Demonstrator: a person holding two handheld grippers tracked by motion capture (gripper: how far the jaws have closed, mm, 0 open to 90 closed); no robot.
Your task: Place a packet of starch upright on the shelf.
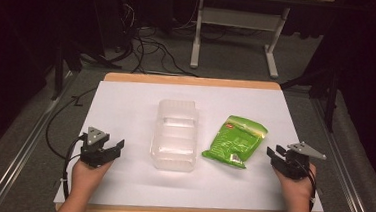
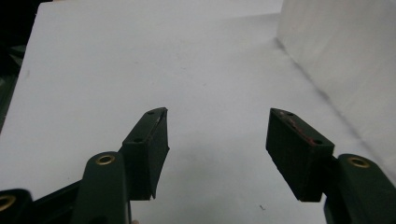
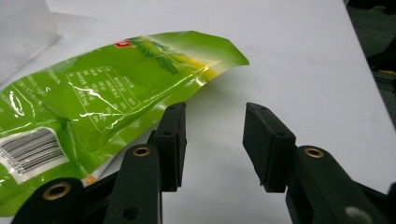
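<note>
We hold both grippers spread and empty: the left gripper (image 1: 107,148) at the clear container's (image 1: 175,134) nine o'clock, the right gripper (image 1: 278,157) just beside the green packet (image 1: 235,141) at its three o'clock.

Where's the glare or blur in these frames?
High view: dark surroundings, bright white paper sheet, soft overall. Right gripper view: specular streaks on the glossy green plastic snack bag. Left gripper view: translucent plastic container washed out; no hard shadows.

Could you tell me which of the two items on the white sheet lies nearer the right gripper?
The green snack bag, glossy with a barcode, lies just beside the right gripper; the clear plastic container sits farther off at the sheet's middle.
</note>
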